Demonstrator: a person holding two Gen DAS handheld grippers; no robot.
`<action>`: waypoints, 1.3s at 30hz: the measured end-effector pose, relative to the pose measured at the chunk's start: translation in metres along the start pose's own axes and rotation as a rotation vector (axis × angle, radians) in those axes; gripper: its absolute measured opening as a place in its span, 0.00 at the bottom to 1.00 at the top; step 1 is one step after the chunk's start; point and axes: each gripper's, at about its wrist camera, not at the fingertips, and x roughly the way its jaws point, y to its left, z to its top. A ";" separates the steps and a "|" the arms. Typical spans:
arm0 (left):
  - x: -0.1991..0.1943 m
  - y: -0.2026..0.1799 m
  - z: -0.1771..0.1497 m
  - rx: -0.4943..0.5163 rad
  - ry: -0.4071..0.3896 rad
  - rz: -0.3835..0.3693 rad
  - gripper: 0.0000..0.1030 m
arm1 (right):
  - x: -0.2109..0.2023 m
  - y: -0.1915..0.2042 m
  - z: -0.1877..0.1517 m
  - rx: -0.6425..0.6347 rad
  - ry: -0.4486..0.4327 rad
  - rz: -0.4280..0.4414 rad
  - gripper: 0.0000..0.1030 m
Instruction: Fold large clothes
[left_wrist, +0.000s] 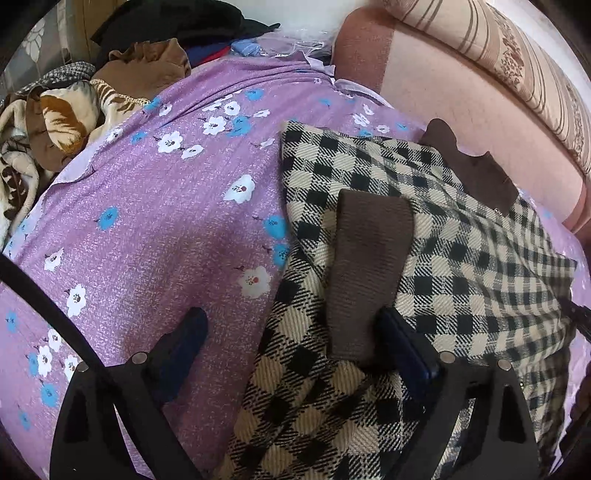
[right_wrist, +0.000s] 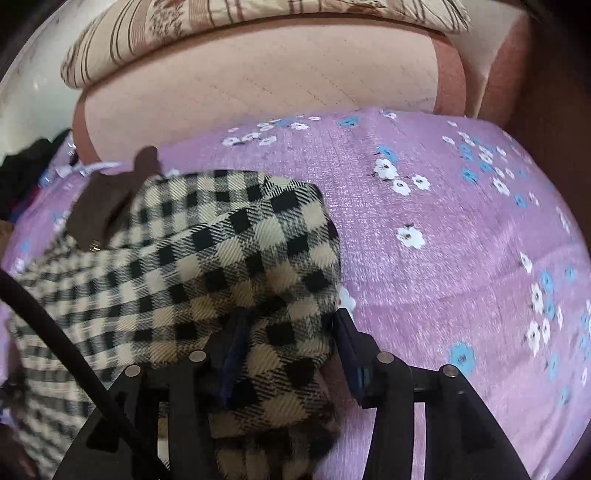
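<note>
- Step in hand, by my judgement: a sleeve or side panel of the checked coat is being laid over the body. To do it well, both tongs should carry their folds level, keep the edges parallel, and set the cloth down flat before letting go, so no ridge is trapped.
- Left gripper: jaws stand wide apart. The brown cuff lies between them, against the right-hand finger; the left-hand finger is over bare sheet. No clamping is evident.
- Right gripper: a bunched fold of the coat fills the gap between the jaws, both fingers pressing cloth; judged gripping it.
- The coat lies on the purple floral bedsheet, to the right in the left wrist view and to the left in the right wrist view, thus between the two tongs.
- The brown collar is at the far end, near the pink headboard.
- Loose clothing pile sits far left, well apart.
</note>
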 end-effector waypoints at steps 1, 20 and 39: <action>-0.001 0.000 0.000 0.001 -0.004 0.002 0.91 | -0.009 -0.003 -0.003 0.009 0.000 0.023 0.48; -0.117 0.056 -0.095 0.047 -0.019 -0.044 0.91 | -0.131 -0.036 -0.114 -0.068 0.063 0.154 0.77; -0.154 0.056 -0.162 0.136 -0.046 -0.009 0.91 | -0.159 -0.056 -0.204 -0.093 0.132 0.127 0.80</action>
